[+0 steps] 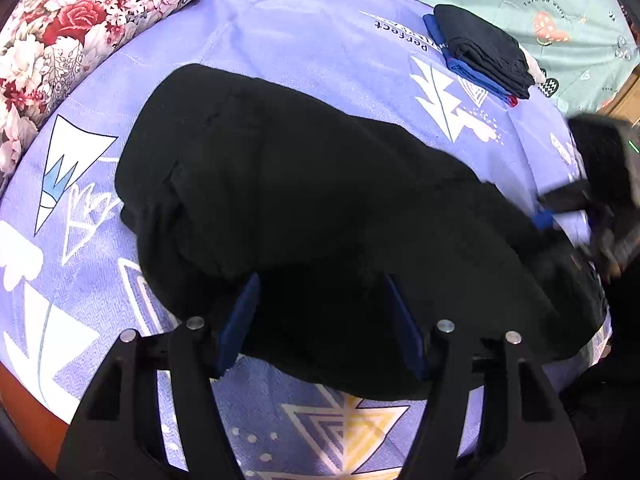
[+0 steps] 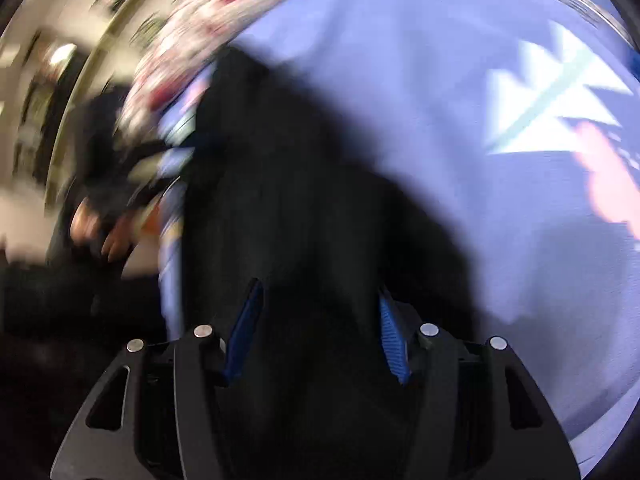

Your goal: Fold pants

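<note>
the left gripper [image 1: 320, 320] tilts steeply down over the near edge of the black pants [image 1: 312, 200], its two blue-padded fingers [image 1: 240, 320] standing apart on either side of the dark cloth; whether the pads press on the fabric or merely straddle it cannot be told, since black cloth fills the gap and hides any pinch. the pants lie across a lilac bedsheet [image 1: 300, 40] printed with white trees, folded into a broad, thick slab that runs from upper left toward the lower right, with a soft ridge along one side and a rounded corner at the far left. beyond them a floral quilt [image 1: 80, 20] rolls along the bed's far left edge, and a small folded stack of dark and blue clothes [image 1: 484, 52] sits well apart toward the upper right. at the right end of the pants the right gripper [image 1: 560, 208] comes in blurred, one blue pad showing beside the cloth. in the right wrist view, heavily smeared, the right gripper [image 2: 316, 332] also angles downward with its blue fingers [image 2: 390, 340] apart and black fabric [image 2: 300, 200] between them; contact cannot be judged there either. a hand [image 2: 100, 236] on the other tool shows blurred at the left.
</note>
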The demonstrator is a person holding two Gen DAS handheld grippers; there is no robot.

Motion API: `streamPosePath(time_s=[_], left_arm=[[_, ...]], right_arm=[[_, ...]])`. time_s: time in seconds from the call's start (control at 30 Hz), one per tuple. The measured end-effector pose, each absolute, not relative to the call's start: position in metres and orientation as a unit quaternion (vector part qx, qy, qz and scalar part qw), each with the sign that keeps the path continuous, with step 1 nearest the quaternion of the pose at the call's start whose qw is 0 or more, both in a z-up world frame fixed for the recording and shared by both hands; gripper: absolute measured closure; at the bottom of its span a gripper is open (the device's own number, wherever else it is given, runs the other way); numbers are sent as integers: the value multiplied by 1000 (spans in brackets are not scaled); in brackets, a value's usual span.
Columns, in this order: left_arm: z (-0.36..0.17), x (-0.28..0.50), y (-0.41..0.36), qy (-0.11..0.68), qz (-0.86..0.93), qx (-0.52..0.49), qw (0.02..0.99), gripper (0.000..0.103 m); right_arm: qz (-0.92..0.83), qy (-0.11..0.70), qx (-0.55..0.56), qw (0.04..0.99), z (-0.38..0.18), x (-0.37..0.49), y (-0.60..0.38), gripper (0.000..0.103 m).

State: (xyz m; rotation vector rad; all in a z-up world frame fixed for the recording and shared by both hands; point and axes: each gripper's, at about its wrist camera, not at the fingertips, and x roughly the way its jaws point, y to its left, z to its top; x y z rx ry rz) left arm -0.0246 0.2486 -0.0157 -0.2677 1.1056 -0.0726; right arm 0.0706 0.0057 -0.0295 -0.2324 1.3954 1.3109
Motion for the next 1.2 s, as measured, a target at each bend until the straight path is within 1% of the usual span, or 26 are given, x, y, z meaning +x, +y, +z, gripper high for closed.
streamPosePath(time_s=[0.1,0.23,0.33,0.43,0.47,0.5,0.53,0.57,0.6,0.7,0.83,0.87,0.93,1.0,1.03,1.1,1.13,1.17,1.2], left_arm=[[-16,-22,248,525,-34,-125,841,38],[-15,-22,247,524,-31,-121,842,38],[-15,-25,248,521,-32,-126,843,38],[-15,-25,248,520,-30,-126,844,38],[-15,-26,248,519,-30,-127,845,38],[-15,-27,248,519,-30,-128,845,38],[-15,-27,248,518,-31,-128,845,38],[-15,-29,249,517,-31,-129,845,38],[-15,-31,250,516,-32,-129,846,38],[-16,-34,250,515,-36,-133,846,38],[-16,-41,250,512,-36,-131,848,38],[-16,-43,253,512,-36,-134,848,38],[-17,-47,256,516,-29,-135,845,36],[-15,-51,261,519,-27,-141,843,37],[-12,-51,261,519,-26,-138,843,38],[6,-53,249,509,-36,-99,854,38],[15,-53,243,500,-45,-86,861,37],[33,-52,234,479,-61,-65,873,35],[43,-51,229,465,-67,-55,881,29]], right_arm=[[585,587,-73,555,-17,50,-6,45],[562,599,-42,568,-30,62,-4,45],[542,607,13,581,-41,88,-1,45],[526,648,119,537,-68,120,1,45],[524,654,147,525,-75,127,1,50],[524,650,160,526,-77,131,2,60],[524,638,173,537,-75,133,2,89],[518,617,189,562,-66,139,-4,95],[512,597,202,584,-58,146,-11,98],[485,568,230,624,-42,166,-31,99],[452,588,178,647,-54,172,-24,99],[447,592,171,648,-60,171,-18,101],[447,600,167,642,-66,171,-18,101],[459,607,158,630,-60,170,-25,101],[468,603,148,628,-47,168,-28,100],[476,597,128,633,-28,163,-34,94],[472,590,116,645,-17,162,-42,84],[462,580,112,661,-4,162,-53,51],[447,567,116,682,6,162,-66,33]])
